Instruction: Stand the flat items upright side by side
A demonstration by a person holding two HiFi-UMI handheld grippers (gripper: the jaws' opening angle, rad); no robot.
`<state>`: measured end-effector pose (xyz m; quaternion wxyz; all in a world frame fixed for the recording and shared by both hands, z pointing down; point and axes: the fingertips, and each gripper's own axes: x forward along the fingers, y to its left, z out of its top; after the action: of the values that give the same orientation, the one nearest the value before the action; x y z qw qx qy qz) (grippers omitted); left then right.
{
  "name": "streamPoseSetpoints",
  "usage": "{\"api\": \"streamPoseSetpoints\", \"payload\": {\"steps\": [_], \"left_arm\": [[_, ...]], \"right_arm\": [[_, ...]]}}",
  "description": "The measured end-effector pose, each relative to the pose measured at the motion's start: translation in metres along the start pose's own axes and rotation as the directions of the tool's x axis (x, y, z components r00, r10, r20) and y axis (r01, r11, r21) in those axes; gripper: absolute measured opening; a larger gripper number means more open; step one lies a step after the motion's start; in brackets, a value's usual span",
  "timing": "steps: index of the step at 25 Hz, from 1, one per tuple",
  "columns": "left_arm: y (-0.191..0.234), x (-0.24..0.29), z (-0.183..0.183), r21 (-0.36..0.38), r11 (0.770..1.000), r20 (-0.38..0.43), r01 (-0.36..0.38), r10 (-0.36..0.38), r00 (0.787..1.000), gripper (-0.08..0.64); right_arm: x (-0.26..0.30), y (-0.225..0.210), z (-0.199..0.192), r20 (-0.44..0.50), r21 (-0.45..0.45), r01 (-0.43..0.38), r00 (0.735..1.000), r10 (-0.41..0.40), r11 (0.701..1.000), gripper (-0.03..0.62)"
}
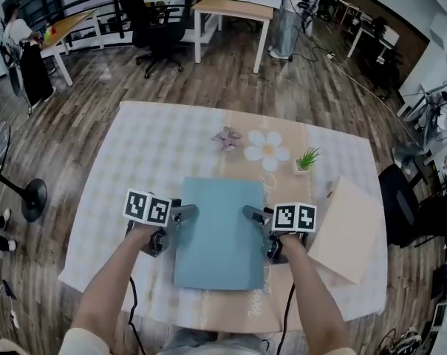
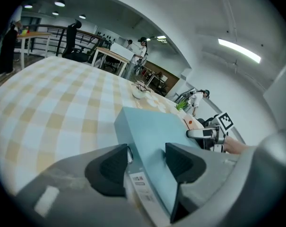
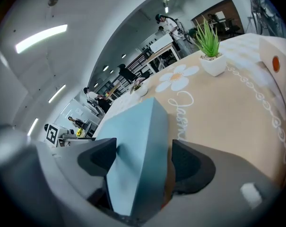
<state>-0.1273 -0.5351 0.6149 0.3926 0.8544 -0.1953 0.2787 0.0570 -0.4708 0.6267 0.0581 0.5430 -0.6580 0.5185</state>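
A flat light-blue box [image 1: 219, 231] lies on the checked tablecloth in front of me. My left gripper [image 1: 186, 213] straddles its left edge and my right gripper [image 1: 251, 213] its right edge. In the left gripper view the box [image 2: 152, 131] runs between the two dark pads of the left gripper [image 2: 145, 162], white labelled side toward the camera. In the right gripper view the box [image 3: 133, 145] sits between the pads of the right gripper [image 3: 145, 162], with a narrow gap at the right pad. Both stand open around it. A flat beige box [image 1: 349, 231] lies to the right.
Beyond the blue box are a small potted plant [image 1: 306, 160], a flower-shaped mat [image 1: 267, 149] and a small pinkish object [image 1: 227, 137]. The table [image 1: 134, 161] ends close to my body. Desks, office chairs and people stand farther off in the room.
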Motion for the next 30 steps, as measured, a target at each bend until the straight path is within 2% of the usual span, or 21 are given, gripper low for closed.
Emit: {"api": "streamPoseSetpoints", "payload": {"steps": [2,4,10,14,18,24,27,30], "left_arm": [[0.002,0.002,-0.003,-0.073,0.997,-0.013,0.016,-0.017,1.000,0.255],[0.001,0.005,-0.004,-0.122,0.992,-0.007,0.028,-0.029,1.000,0.239],[-0.003,0.003,0.000,-0.102,0.995,0.018,0.013,-0.011,1.000,0.236],[-0.016,-0.007,0.020,-0.041,0.999,0.067,0.009,-0.006,0.998,0.236],[-0.037,-0.018,0.047,0.032,0.999,0.139,-0.001,-0.003,0.990,0.236],[-0.072,-0.045,0.086,0.155,0.988,0.264,-0.027,-0.015,0.964,0.236],[-0.085,-0.054,0.095,0.187,0.982,0.295,-0.024,-0.033,0.955,0.236],[-0.097,-0.062,0.100,0.226,0.973,0.333,-0.055,-0.024,0.943,0.236]], "right_arm": [[0.006,0.003,-0.003,-0.014,0.036,-0.026,1.000,0.026,0.999,0.352],[0.009,0.003,-0.005,-0.017,0.050,-0.020,1.000,0.021,0.999,0.362],[0.005,0.005,-0.001,-0.005,0.026,0.016,1.000,-0.016,1.000,0.353],[-0.010,0.016,0.013,0.052,-0.006,0.008,0.999,-0.007,1.000,0.350],[-0.034,0.031,0.037,0.129,-0.075,0.011,0.992,-0.001,0.997,0.345],[-0.074,0.062,0.069,0.242,-0.204,0.028,0.970,0.023,0.979,0.344],[-0.091,0.074,0.078,0.289,-0.257,0.050,0.957,0.027,0.965,0.342],[-0.107,0.082,0.083,0.330,-0.307,0.077,0.944,0.030,0.949,0.342]]}}
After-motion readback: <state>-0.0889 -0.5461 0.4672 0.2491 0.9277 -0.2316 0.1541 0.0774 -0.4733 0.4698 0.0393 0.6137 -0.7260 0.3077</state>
